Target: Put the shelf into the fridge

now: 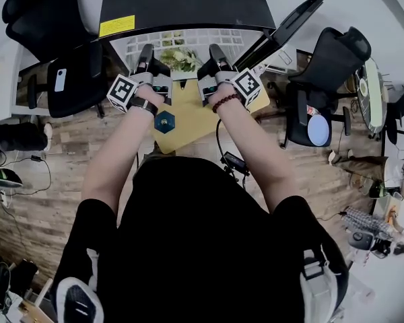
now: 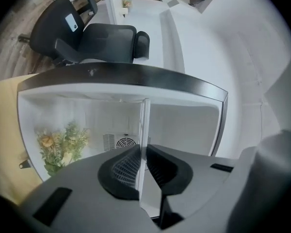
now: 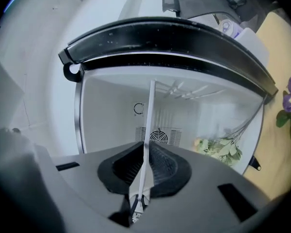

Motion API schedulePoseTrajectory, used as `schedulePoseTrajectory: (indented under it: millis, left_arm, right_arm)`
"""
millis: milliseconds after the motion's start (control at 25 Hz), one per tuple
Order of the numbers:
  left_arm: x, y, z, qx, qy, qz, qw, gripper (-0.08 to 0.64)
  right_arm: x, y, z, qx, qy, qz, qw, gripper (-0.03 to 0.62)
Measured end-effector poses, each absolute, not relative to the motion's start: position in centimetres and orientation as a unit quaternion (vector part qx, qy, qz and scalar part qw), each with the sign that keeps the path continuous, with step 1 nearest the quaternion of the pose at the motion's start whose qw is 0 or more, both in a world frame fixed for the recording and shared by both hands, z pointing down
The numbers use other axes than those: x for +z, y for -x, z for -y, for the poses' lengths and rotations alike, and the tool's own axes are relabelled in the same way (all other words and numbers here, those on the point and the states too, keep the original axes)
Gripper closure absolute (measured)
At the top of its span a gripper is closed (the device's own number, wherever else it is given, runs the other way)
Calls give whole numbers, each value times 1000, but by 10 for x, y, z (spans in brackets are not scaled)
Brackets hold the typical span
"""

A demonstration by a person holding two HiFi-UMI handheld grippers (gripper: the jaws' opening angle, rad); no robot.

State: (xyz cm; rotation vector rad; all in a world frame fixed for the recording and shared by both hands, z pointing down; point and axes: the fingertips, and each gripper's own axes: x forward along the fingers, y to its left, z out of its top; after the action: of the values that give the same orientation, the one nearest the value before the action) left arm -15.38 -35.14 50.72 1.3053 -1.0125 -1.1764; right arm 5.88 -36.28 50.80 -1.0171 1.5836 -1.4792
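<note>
A small fridge (image 1: 182,2) with a black top stands open on a wooden table (image 1: 195,123), its door (image 1: 283,25) swung out to the right. The shelf (image 2: 144,125) is a thin pale plate, seen edge-on in both gripper views and pointing into the white interior (image 3: 111,110). My left gripper (image 2: 141,171) is shut on the shelf's left side. Gripping its right side is my right gripper (image 3: 145,166), where the shelf (image 3: 148,115) leans slightly. In the head view both grippers, left (image 1: 145,59) and right (image 1: 219,58), sit at the fridge mouth. A flower bunch (image 1: 180,59) lies inside.
Black office chairs stand left (image 1: 60,73) and right (image 1: 323,86) of the table. A blue hexagonal object (image 1: 164,122) lies on the tabletop near my left wrist. The flower bunch (image 2: 63,147) fills the interior's lower left; a fan grille (image 3: 158,136) is on the back wall.
</note>
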Motion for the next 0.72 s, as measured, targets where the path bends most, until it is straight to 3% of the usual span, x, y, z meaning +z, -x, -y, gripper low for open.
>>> schedulePoseTrajectory:
  millis: [320,720]
  left_arm:
    - [502,149,307,-469,-564,430,526,522]
    - [465,144,247,-475,-604,417,485,522]
  right_arm:
    - [496,-65,321,-553,386,-652,345,572]
    - [495,-66,258,-532,378,-714,254,581]
